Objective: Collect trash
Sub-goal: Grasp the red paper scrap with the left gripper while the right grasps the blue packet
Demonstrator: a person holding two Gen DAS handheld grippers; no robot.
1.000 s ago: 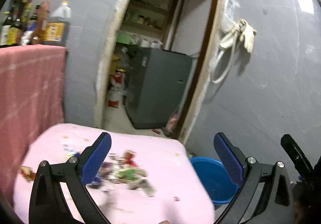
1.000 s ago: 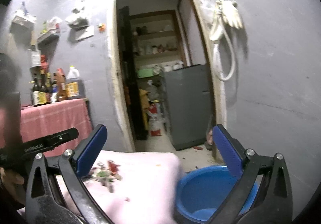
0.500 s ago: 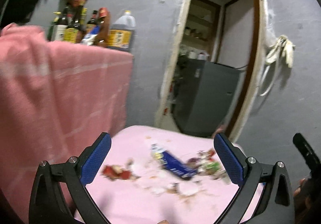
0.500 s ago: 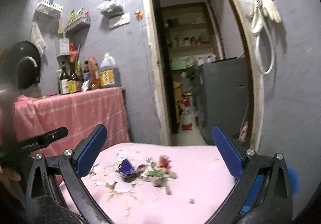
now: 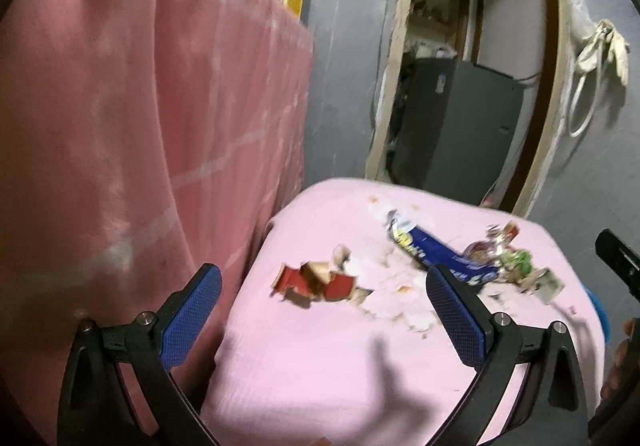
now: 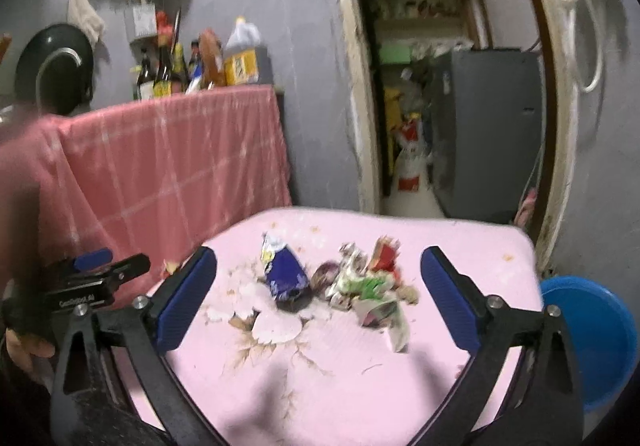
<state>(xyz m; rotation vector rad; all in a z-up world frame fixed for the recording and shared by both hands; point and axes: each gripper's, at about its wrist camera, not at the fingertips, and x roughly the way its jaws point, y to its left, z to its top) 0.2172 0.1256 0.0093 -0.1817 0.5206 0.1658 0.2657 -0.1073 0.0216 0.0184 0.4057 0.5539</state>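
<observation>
Trash (image 6: 352,282) is heaped near the middle of a low table covered in a pink cloth (image 6: 328,378), a little toward its far side. In the right wrist view a crushed blue packet (image 6: 284,274) lies at the left of the heap, with crumpled green and silver wrappers (image 6: 368,286) touching it on the right. A torn red carton piece (image 5: 316,282) is seen in the left wrist view, lying apart from the heap, to its left and nearer the left edge.

A blue basin (image 6: 588,338) sits on the floor just beside the table's right edge; judged from the task, it is placed there as the container for the litter, close enough for short carries.

The right gripper (image 6: 318,294) is held spread, its jaws having just been closing slightly, with nothing pinched; the heap is framed between its blue pads but lies farther off. The left gripper (image 5: 322,306) is also held spread and empty, and the red carton piece is framed between its pads. Both are tilted down toward the tabletop, probably so that separate pieces can be approached at once.

A pink checked cloth (image 6: 172,162) hangs at the far left, with bottles (image 6: 188,62) on top.
</observation>
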